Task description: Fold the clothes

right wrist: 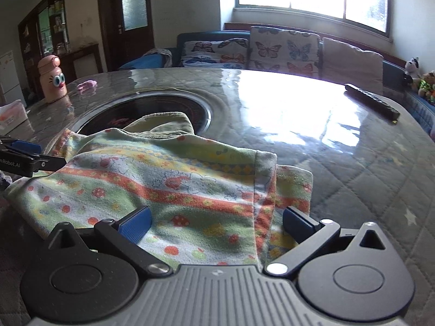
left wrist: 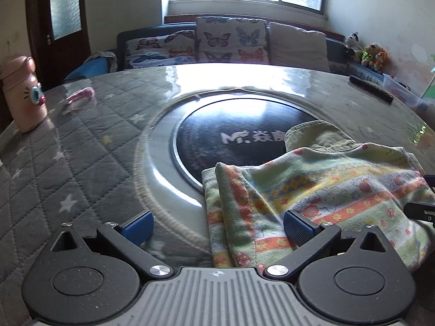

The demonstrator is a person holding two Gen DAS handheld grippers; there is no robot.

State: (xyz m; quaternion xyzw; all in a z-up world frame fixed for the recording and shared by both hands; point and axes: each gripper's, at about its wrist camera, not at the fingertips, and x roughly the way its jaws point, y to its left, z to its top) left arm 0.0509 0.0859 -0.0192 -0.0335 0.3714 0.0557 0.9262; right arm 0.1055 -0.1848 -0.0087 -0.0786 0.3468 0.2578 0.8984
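A small patterned garment [left wrist: 320, 190], green and white with orange stripes, lies bunched and partly folded on the table; it also shows in the right wrist view [right wrist: 168, 184]. My left gripper [left wrist: 217, 229] is open, its jaws wide apart over the garment's left edge, holding nothing. My right gripper [right wrist: 216, 224] is open, its jaws straddling the garment's right folded edge without gripping it. The left gripper's fingers [right wrist: 24, 146] show at the left edge of the right wrist view, next to the cloth.
The round table [left wrist: 81, 163] has a quilted grey cover under glass and a black induction plate [left wrist: 239, 138] in the middle. A pink bottle [left wrist: 23, 92], a small pink item [left wrist: 80, 95] and a remote control [right wrist: 372, 103] lie on it. A sofa [left wrist: 231, 40] stands behind.
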